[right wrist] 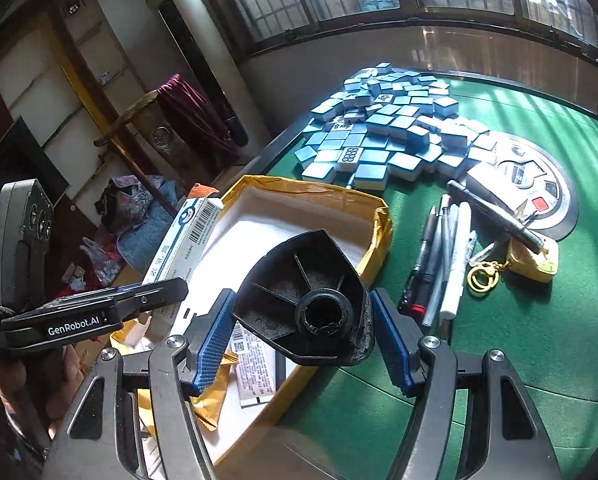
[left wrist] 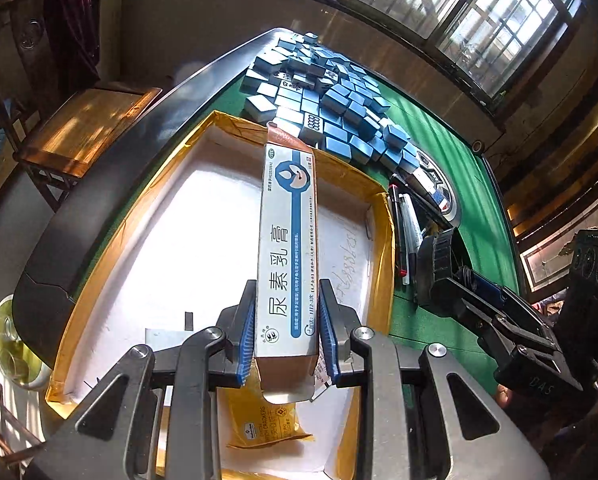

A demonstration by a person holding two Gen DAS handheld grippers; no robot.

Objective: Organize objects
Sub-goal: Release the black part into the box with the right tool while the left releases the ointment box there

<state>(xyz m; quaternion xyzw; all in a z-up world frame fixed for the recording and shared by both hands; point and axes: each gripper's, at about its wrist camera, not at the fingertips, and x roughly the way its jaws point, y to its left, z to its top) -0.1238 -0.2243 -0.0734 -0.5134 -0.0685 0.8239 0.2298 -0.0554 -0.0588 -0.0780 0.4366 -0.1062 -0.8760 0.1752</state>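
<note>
My left gripper (left wrist: pixel 287 320) is shut on a long white-and-blue ointment carton (left wrist: pixel 289 240) and holds it above the open yellow-lined cardboard box (left wrist: pixel 99 280). The carton also shows in the right wrist view (right wrist: pixel 187 236), at the box's left rim. My right gripper (right wrist: pixel 305 328) is shut on a black plastic funnel-shaped part (right wrist: pixel 305 300), held over the box's near right edge (right wrist: pixel 381 232). A yellow snack packet (left wrist: pixel 263 424) and a paper label (right wrist: pixel 255 368) lie inside the box.
A heap of blue mahjong tiles (right wrist: pixel 383 128) covers the far green table (right wrist: pixel 539 340). Several pens (right wrist: pixel 443 264), a dark stick (right wrist: pixel 495 212), a yellow keyring item (right wrist: pixel 531 256) and the table's centre dial (right wrist: pixel 535 184) lie right of the box. A wooden stool (left wrist: pixel 83 128) stands left.
</note>
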